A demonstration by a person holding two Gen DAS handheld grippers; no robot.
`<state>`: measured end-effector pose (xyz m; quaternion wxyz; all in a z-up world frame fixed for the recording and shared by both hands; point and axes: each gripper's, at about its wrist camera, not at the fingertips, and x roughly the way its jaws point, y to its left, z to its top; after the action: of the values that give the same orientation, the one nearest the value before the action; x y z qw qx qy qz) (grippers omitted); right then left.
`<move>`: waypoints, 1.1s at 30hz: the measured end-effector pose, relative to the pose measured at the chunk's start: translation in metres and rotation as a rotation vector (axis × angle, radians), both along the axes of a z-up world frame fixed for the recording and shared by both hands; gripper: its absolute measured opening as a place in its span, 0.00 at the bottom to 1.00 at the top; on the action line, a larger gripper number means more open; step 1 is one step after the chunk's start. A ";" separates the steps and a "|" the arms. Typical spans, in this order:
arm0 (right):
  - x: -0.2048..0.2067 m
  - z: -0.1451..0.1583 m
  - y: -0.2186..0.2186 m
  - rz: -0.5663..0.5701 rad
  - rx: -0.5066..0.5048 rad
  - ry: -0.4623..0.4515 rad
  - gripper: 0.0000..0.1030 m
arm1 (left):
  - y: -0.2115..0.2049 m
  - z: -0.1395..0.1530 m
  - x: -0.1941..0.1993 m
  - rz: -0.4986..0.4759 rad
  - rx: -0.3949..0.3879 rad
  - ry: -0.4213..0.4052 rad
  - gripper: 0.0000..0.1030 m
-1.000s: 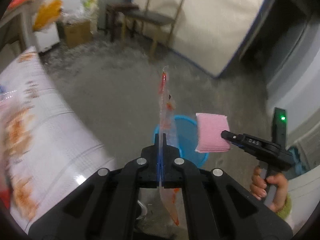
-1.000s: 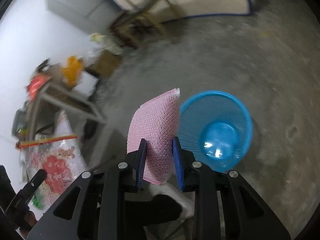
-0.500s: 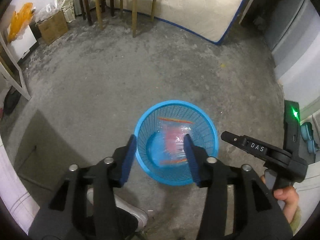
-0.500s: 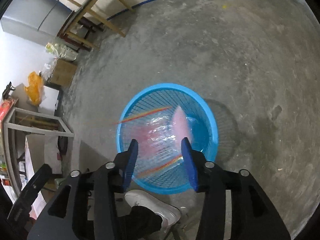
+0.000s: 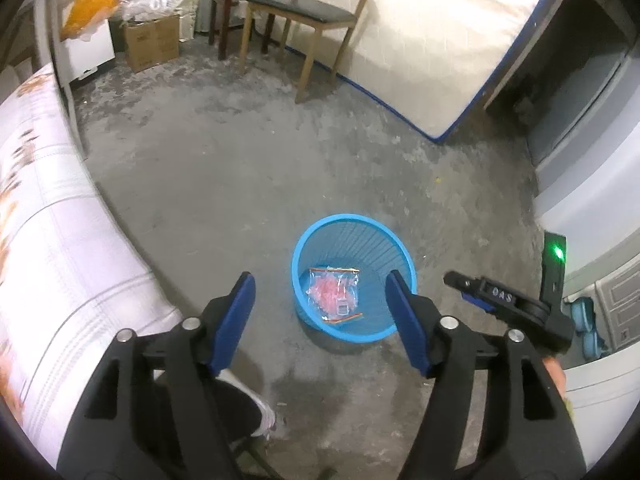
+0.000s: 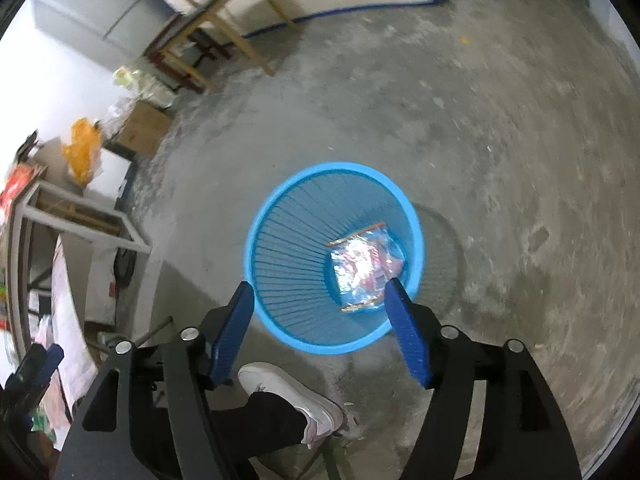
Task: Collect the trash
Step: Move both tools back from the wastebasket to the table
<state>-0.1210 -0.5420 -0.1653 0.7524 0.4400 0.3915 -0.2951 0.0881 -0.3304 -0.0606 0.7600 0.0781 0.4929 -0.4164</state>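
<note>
A blue mesh waste basket (image 5: 354,236) stands on the concrete floor. A clear plastic bag with red print (image 5: 334,294) lies flat in its bottom. My left gripper (image 5: 319,276) hangs above the basket's near side, its jaws opening with nothing between them. To its right my right gripper (image 5: 456,286) is seen from the side. In the right wrist view the basket (image 6: 294,246) lies straight below, the shiny bag (image 6: 362,270) inside. My right gripper (image 6: 317,284) is over it, jaws opening and empty. The pink sponge is not clearly seen; something pink shows at the bag's right edge.
A table with a patterned white cloth (image 5: 60,248) runs along the left. A wooden chair (image 5: 312,12), a leaning mattress (image 5: 440,40) and a cardboard box (image 5: 152,42) stand at the back. A white appliance (image 5: 592,216) is on the right. The person's white shoe (image 6: 288,396) is near the basket.
The left gripper let go of the plastic bag and the right let go of the pink sponge. Both fell into the basket, and both pairs of jaws have spread wider.
</note>
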 end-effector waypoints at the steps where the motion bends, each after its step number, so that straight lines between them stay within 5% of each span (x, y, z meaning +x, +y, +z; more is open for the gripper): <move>1: 0.004 0.007 0.004 0.017 -0.012 -0.006 0.70 | 0.011 0.007 -0.003 0.005 -0.011 -0.003 0.65; 12: 0.062 0.083 0.073 0.286 -0.072 -0.142 0.82 | 0.162 0.072 -0.009 0.221 -0.175 -0.173 0.80; 18: 0.104 0.109 0.119 0.462 -0.040 -0.193 0.82 | 0.245 0.070 -0.016 0.391 -0.176 -0.277 0.80; 24: 0.157 0.126 0.183 0.643 -0.004 -0.217 0.82 | 0.317 0.056 -0.011 0.571 -0.180 -0.279 0.80; 33: 0.259 0.148 0.251 0.804 0.180 -0.297 0.82 | 0.363 0.062 -0.001 0.630 -0.221 -0.369 0.80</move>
<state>0.1381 -0.2905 -0.0170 0.8142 0.3540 0.4433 0.1232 0.0876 0.0326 0.0011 0.9305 -0.0860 0.2999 -0.1921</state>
